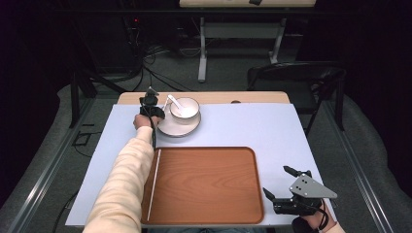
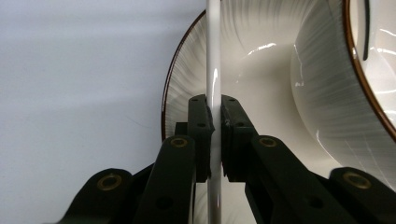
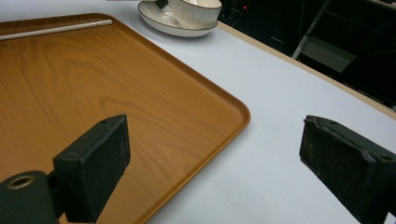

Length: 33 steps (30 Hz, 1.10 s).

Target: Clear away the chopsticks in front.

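A white ceramic spoon [image 2: 213,70] is leaning with its slim handle rising toward ten o'clock from the white ribbed bowl [image 1: 184,109], which is sitting upright on a brown-rimmed saucer [image 1: 167,129] at the table's twelve o'clock.

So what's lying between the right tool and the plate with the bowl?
The wooden tray, with a white stick along its far-left edge, plus bare tabletop; the high view shows it.
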{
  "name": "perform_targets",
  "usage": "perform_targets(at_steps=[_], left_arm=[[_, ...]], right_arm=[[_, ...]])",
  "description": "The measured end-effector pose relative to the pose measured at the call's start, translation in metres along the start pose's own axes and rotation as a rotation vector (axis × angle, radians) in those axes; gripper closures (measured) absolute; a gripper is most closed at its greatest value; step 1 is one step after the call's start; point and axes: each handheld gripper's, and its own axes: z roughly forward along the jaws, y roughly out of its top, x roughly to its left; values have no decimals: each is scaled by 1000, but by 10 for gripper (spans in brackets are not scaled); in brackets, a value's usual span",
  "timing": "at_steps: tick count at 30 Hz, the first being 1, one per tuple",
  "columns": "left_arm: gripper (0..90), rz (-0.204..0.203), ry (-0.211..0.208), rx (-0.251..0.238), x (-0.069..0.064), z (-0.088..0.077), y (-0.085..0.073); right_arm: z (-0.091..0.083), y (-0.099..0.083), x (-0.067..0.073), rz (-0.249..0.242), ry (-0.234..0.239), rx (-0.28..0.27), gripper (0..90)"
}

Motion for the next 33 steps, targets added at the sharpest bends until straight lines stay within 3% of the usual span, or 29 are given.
perform_targets(at_steps=[19,26,33], left_arm=[[844,0,-48,-98,1,-53,3],[844,-12,-91,-128,-1,-74,-1],[844,19,-123,-147,-9,-91,-11]], right_arm=[[0,0,0,0,0,3,80],[0,0,0,-1,-1,4,80],[0,0,0,-2,-1,4,80]])
